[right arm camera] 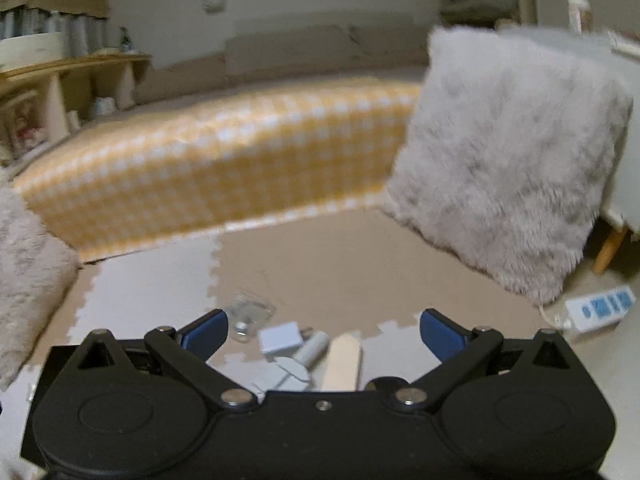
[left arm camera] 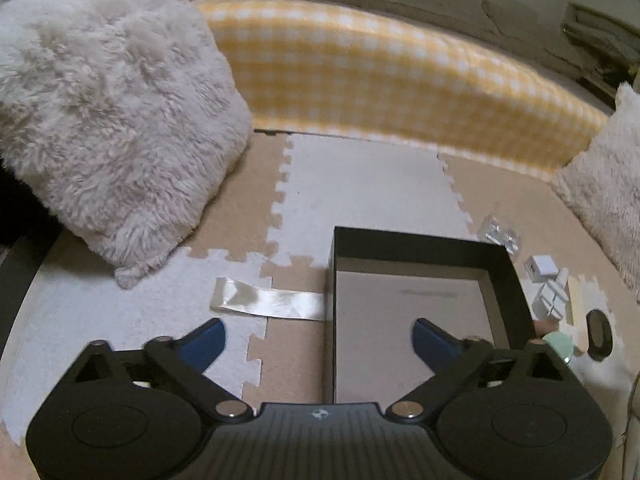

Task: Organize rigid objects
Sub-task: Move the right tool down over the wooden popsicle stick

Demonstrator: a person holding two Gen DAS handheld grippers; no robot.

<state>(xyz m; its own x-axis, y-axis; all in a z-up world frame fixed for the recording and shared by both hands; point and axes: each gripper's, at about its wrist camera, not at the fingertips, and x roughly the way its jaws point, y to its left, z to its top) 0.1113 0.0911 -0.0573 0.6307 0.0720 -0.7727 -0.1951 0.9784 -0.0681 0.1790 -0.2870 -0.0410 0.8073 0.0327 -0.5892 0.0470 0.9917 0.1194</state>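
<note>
The left claw (left arm camera: 319, 340) gapes wide and empty, tilted down over the left wall of the black box (left arm camera: 424, 248), which sits low and right of centre in the left wrist frame. The right claw (right arm camera: 324, 332) is equally released, holding nothing, above a white charger (right arm camera: 278, 339), a wooden stick (right arm camera: 342, 364) and a clear plastic piece (right arm camera: 250, 312) on the foam floor mat (right arm camera: 340, 264).

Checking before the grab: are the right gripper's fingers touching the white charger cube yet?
Apart. The right wrist view shows the right gripper open, bare mat between each blue finger and the white charger cube.
</note>
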